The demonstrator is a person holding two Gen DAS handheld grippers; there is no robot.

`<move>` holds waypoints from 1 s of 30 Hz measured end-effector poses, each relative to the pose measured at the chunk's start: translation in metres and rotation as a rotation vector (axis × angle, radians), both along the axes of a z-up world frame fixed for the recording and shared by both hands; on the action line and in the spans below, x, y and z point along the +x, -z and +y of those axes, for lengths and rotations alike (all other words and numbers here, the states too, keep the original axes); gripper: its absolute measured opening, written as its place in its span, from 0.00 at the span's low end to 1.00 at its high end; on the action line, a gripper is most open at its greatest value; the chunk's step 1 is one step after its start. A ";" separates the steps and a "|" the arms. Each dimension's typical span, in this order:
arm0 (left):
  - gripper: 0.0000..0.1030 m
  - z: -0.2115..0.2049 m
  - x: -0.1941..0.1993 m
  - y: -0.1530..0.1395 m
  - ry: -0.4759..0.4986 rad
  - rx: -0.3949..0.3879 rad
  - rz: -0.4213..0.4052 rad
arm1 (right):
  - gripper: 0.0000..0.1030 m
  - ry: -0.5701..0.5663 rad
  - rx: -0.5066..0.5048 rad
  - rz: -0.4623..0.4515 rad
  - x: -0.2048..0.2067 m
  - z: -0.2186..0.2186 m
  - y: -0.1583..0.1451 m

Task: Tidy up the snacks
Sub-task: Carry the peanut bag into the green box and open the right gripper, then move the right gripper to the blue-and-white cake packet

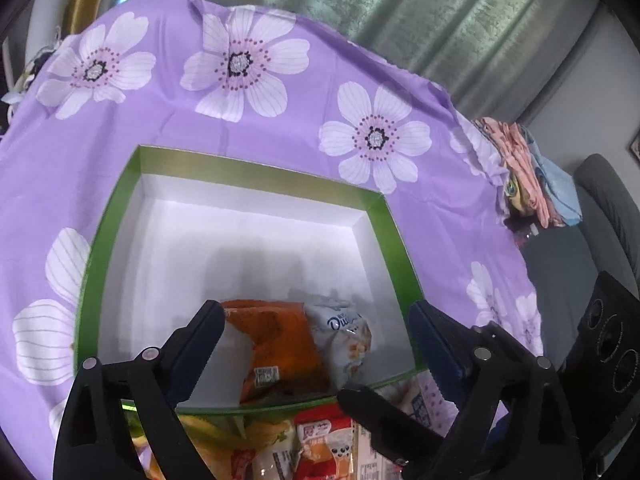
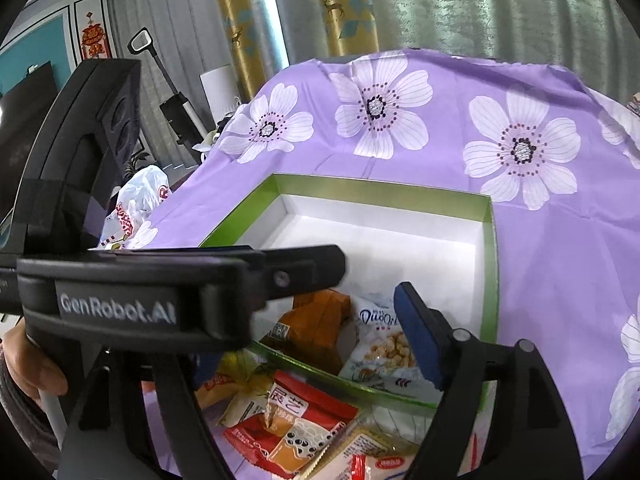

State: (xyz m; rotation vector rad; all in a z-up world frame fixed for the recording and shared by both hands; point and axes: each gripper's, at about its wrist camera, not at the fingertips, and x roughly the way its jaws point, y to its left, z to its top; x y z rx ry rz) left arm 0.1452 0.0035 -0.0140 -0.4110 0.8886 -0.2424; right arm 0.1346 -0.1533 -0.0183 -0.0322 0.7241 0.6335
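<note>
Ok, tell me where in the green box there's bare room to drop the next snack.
The green box is bare across its far half, from the back wall to the orange packet and the white-blue packet, and also in its near left corner beside the orange packet. Those two fill the near middle. Outside the near wall, the loose snack pile crowds the cloth.

- green-rimmed white box (image 1: 384, 216) sits open on the cloth
- orange packet (image 1: 280, 344) and white puffed-snack bag (image 1: 348, 336) lie inside, touching, at its near edge
- red milk-tea sachet (image 2: 296, 428) lies flat just outside, among other packets
</note>
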 end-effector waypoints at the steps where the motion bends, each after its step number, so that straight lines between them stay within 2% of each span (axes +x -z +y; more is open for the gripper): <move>1: 0.97 0.000 -0.002 -0.002 -0.002 0.011 -0.004 | 0.79 0.003 -0.001 -0.004 -0.002 -0.001 -0.002; 7: 0.98 -0.004 -0.024 -0.020 0.001 0.048 -0.043 | 0.80 0.012 -0.005 -0.026 -0.020 -0.011 -0.014; 14: 0.98 -0.006 -0.056 -0.032 0.009 0.071 -0.070 | 0.87 0.039 -0.003 -0.036 -0.048 -0.041 -0.027; 22: 0.98 -0.018 -0.092 -0.028 0.038 0.091 -0.053 | 0.90 0.092 -0.004 -0.028 -0.079 -0.083 -0.029; 30: 0.98 -0.036 -0.120 -0.016 0.082 0.072 -0.021 | 0.90 0.149 0.007 0.037 -0.102 -0.113 -0.009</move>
